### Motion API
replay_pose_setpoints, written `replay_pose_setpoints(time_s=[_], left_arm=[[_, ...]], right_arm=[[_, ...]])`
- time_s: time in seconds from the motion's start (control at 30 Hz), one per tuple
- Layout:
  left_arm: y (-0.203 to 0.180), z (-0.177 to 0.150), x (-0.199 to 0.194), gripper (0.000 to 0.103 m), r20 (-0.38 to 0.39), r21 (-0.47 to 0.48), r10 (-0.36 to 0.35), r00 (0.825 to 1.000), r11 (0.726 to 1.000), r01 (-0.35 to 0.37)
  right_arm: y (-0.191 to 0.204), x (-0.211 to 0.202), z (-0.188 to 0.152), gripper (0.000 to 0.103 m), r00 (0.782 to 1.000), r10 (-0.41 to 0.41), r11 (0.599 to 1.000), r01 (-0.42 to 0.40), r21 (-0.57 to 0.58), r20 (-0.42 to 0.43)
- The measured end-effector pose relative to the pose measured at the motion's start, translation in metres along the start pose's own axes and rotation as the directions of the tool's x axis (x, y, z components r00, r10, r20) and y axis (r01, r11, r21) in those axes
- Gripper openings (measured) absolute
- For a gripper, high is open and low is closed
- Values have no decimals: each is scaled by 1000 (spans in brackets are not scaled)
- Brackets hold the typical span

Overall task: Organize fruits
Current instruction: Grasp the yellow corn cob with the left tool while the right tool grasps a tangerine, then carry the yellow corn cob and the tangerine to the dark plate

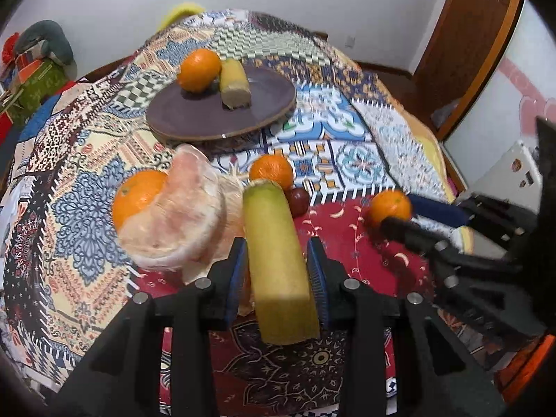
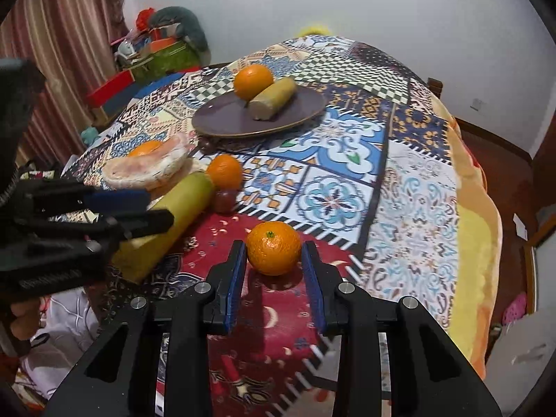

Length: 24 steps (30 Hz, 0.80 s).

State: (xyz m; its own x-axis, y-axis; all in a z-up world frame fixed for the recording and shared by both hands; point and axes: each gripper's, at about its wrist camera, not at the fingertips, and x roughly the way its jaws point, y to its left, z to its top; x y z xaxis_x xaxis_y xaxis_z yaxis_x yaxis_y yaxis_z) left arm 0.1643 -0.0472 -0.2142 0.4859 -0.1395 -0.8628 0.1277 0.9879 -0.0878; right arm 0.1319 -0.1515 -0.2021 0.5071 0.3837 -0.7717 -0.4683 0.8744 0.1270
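left wrist: green cane piece (image 1: 278, 257) runs lengthwise between left gripper (image 1: 278, 264) pads, clamped; right gripper (image 2: 274, 267) brackets an orange (image 2: 273, 247), parted.

Round orange (image 2: 273, 247), stem up, near side of purple plate (image 2: 222, 118); yellow-green cane piece (image 1: 278, 260) lying left of orange.

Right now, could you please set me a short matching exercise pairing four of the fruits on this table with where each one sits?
Things:
1. green stalk piece
2. yellow stalk piece
3. near orange
4. dark grape

Places:
A. on the purple plate
B. between the right gripper's open fingers
C. on the cloth beside an orange
D. between the left gripper's fingers

Pairs: 1-D, 2-A, 3-B, 4-C
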Motion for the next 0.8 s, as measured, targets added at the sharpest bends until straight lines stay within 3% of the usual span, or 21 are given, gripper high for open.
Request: replay_pose_setpoints(time_s=[0.57,0.8], left_arm=[[-7,13,34,37,-65,27,43,997,999,-42],[-5,13,39,34,-48,13,44,998,999,-44]], right_arm=[[-9,-1,-2,30,999,36,999,-37,31,17],[-13,-2,-1,30,999,32,998,-33,44,22]])
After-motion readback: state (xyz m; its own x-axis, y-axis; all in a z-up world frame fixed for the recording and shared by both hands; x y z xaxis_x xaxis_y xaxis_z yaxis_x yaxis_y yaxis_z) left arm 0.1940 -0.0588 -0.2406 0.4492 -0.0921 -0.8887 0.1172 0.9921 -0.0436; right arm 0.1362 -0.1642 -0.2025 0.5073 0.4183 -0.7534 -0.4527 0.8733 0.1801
